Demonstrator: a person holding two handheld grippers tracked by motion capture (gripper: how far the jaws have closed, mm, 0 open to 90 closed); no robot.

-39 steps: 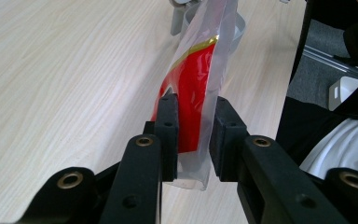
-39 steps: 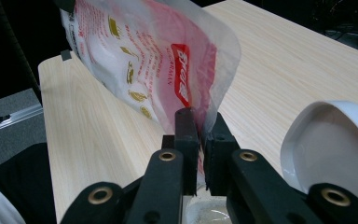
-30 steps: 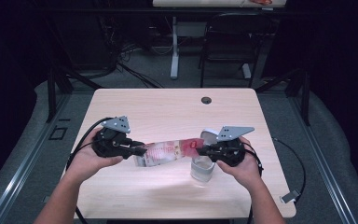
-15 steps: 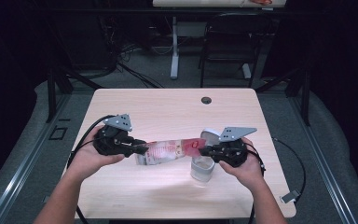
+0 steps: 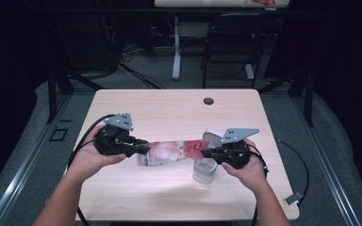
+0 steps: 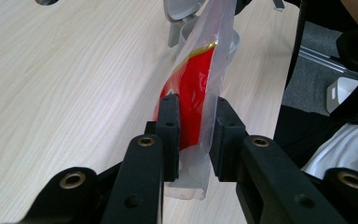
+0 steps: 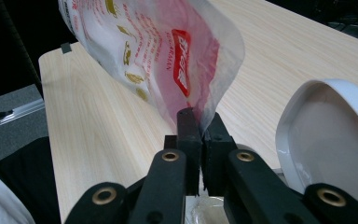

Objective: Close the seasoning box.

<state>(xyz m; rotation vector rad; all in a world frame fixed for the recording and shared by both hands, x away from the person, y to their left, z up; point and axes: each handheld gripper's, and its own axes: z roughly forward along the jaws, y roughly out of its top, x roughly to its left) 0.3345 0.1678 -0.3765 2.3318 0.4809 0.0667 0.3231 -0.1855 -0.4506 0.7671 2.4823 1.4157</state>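
Looking from the high view, little had shifted since earlier: the pouch (image 5: 169, 152) hung stretched between both grippers above the table (image 5: 169, 108), over a jar (image 5: 204, 170). In the left gripper view, the left gripper (image 6: 196, 126) pinched the pouch's sealed end. In the right gripper view, the right gripper (image 7: 200, 128), its jaws just closing, clamped the other end; red lettering unreadable.

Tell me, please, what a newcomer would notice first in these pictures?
First, the red and clear plastic bag stretched in the air above the front part of the wooden table, held at its ends by the left tongs and right tongs. Next, the clear container standing just below the bag's right end, its white hinged lid open.
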